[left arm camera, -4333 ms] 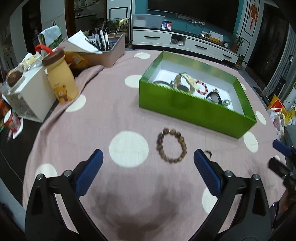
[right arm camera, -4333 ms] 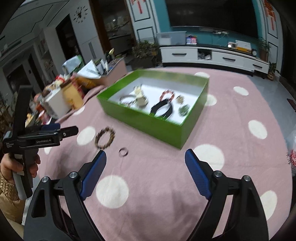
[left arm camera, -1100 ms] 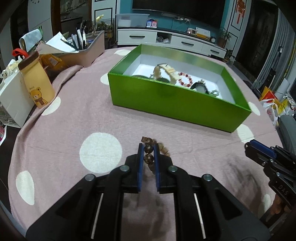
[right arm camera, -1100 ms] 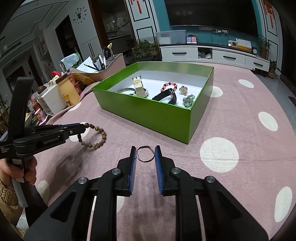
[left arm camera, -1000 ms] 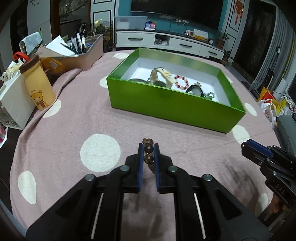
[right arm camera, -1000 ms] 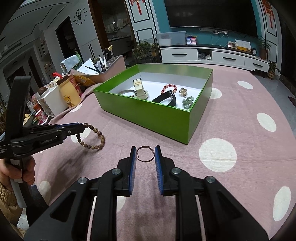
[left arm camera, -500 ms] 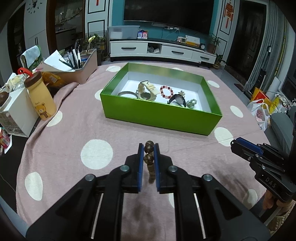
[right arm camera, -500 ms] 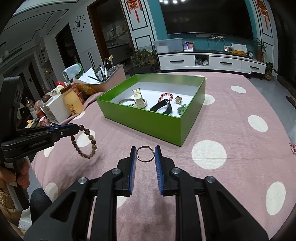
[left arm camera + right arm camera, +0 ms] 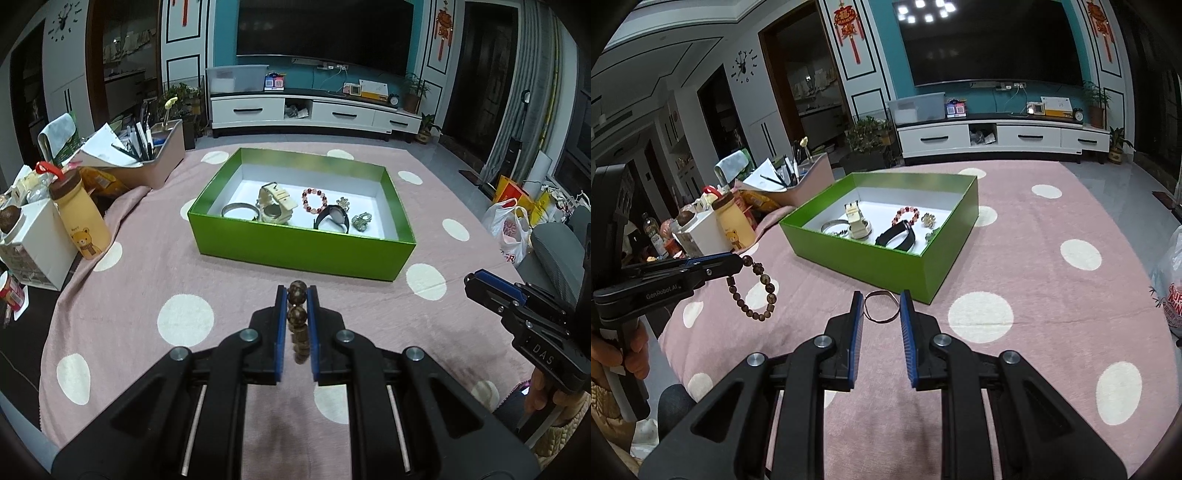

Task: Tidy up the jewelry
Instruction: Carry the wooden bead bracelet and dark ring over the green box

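My left gripper (image 9: 297, 295) is shut on a brown wooden bead bracelet (image 9: 297, 317) and holds it in the air above the pink dotted tablecloth; the bracelet hangs from it in the right wrist view (image 9: 753, 291). My right gripper (image 9: 881, 301) is shut on a thin metal ring bangle (image 9: 881, 306), also lifted above the cloth. The green box (image 9: 303, 251) lies ahead with a watch, a silver bangle, a red bead bracelet, a black band and small brooches inside. The right gripper shows at the right in the left wrist view (image 9: 491, 291).
A yellow bear bottle (image 9: 83, 218), a white box (image 9: 33, 243) and a pen holder with papers (image 9: 147, 158) crowd the table's left side. A white plastic bag (image 9: 511, 232) lies off the table at the right. A TV cabinet stands behind.
Both grippers have risen and drawn back from the table, each carrying its piece. The green box looks farther and smaller than half a second ago.
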A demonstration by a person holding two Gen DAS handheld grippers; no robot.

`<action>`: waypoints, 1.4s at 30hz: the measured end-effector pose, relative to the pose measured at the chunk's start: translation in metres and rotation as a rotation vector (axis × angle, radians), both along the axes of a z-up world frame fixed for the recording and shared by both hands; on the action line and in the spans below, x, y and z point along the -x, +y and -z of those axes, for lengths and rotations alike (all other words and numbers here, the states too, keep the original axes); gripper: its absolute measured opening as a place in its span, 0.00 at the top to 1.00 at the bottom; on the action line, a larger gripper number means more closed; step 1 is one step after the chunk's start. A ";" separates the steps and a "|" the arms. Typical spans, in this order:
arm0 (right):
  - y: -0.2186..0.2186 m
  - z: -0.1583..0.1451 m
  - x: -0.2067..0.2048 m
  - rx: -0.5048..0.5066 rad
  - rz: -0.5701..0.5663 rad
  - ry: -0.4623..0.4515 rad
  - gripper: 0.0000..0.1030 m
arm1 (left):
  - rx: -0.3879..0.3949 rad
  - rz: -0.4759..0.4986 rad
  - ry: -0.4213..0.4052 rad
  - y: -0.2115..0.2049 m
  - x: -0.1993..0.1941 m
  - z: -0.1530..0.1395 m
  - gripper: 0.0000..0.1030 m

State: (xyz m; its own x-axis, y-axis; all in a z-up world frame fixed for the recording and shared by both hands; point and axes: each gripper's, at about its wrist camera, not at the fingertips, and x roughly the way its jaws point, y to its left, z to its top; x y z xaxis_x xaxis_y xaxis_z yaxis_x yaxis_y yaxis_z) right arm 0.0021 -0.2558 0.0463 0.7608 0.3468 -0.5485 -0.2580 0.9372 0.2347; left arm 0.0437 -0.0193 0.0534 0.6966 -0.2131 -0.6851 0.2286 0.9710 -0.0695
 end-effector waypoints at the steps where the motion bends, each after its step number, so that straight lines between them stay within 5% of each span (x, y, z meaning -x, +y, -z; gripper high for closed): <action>1: -0.001 -0.002 0.000 -0.001 0.001 -0.005 0.81 | -0.002 0.001 -0.003 -0.001 0.000 -0.001 0.90; 42: 0.011 -0.033 -0.050 0.026 -0.047 -0.109 0.81 | -0.030 0.027 -0.065 -0.020 -0.045 -0.028 0.90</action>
State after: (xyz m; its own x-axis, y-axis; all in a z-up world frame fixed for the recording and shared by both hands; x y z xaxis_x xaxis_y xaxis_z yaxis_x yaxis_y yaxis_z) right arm 0.0523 -0.2444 0.0797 0.8000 0.3698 -0.4724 -0.3241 0.9290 0.1784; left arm 0.0887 -0.0396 0.0814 0.7342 -0.2128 -0.6447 0.2581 0.9658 -0.0249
